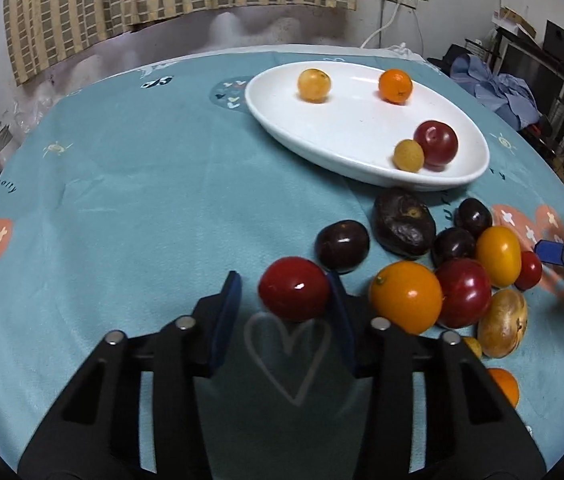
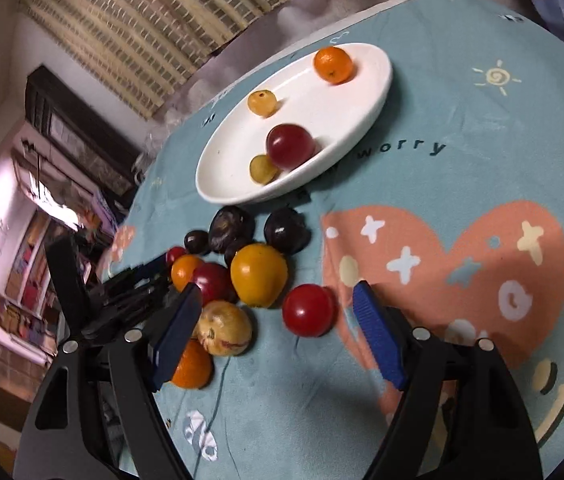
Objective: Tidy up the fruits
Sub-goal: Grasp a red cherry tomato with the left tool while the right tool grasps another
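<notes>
A white oval plate (image 1: 346,148) (image 2: 226,184) holds an orange (image 1: 395,86), a yellow fruit (image 1: 313,85), a red plum (image 1: 436,143) and a small tan fruit (image 1: 408,155). A pile of loose fruits (image 1: 442,276) (image 2: 238,272) lies on the teal cloth in front of the plate. My left gripper (image 1: 286,300) is open, with a red fruit (image 1: 294,289) between its fingers, touching the right one. My right gripper (image 2: 278,320) is open around a small red fruit (image 2: 308,310), which lies on the cloth.
The round table has a teal cloth (image 1: 142,184) with heart prints (image 2: 462,272). The pile includes dark plums (image 1: 342,246), an orange (image 1: 406,297) and a yellow fruit (image 1: 498,255). Curtains and cluttered shelves stand behind the table.
</notes>
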